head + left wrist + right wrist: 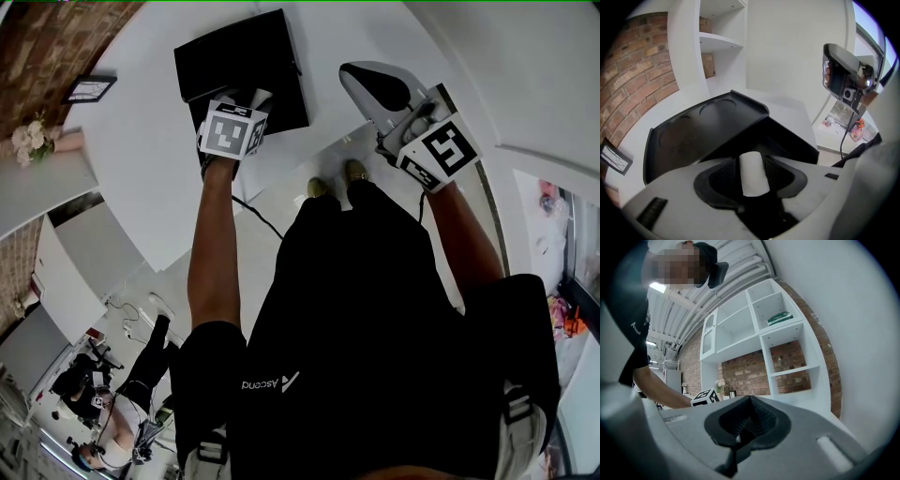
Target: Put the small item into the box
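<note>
A black box [246,67] lies with its lid open on the white table [141,150]. In the left gripper view the flat lid [701,126] folds back to the left and the dark inside of the box [780,136] lies just ahead of the jaws. My left gripper [751,163] hangs over the box, shut on a small white cylinder [753,176] that stands upright between its ribbed pads. My right gripper [377,89] is held up to the right of the box. Its jaws [747,401] meet at the tip with nothing between them.
White shelves [717,42] and a brick wall [633,89] stand behind the table. A small framed picture [90,89] and flowers [33,139] sit at the table's left. A cable [258,216] runs over the floor near the person's feet.
</note>
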A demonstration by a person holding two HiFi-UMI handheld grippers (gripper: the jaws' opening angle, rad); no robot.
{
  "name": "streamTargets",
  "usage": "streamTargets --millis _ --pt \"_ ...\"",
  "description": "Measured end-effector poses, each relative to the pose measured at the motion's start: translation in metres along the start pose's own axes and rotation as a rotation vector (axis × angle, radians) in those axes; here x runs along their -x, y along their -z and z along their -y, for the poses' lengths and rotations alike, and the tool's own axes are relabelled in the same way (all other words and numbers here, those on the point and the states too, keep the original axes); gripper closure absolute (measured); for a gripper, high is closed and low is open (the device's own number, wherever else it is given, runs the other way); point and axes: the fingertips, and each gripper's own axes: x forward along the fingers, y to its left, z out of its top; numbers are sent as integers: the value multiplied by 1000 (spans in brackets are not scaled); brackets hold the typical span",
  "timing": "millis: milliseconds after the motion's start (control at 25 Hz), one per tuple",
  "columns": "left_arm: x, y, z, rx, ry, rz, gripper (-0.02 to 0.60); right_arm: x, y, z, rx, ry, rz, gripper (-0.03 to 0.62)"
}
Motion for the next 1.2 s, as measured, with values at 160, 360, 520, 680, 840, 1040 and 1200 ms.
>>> streamTargets --millis 160,360,520,680,840,1040,1200 --pt "8 -2 -1 19 -7 28 390 0 0 -2 2 -7 0 593" --pt "26 -10 0 54 -14 103 390 0 0 -6 4 -16 2 594" --pt "50 -21 -7 95 -44 199 390 -2 -1 -10 7 -25 6 594" --pt "76 -32 -10 113 -75 294 390 -4 -4 -17 14 -40 9 594" --pt "106 -47 -8 127 -89 441 390 -9 -9 -27 24 -56 12 592" --pt "147 -68 9 83 -83 668 391 -12 -15 -37 34 -67 20 594" --pt "180 -79 22 60 -103 828 437 -17 -25 -48 49 -77 36 593"
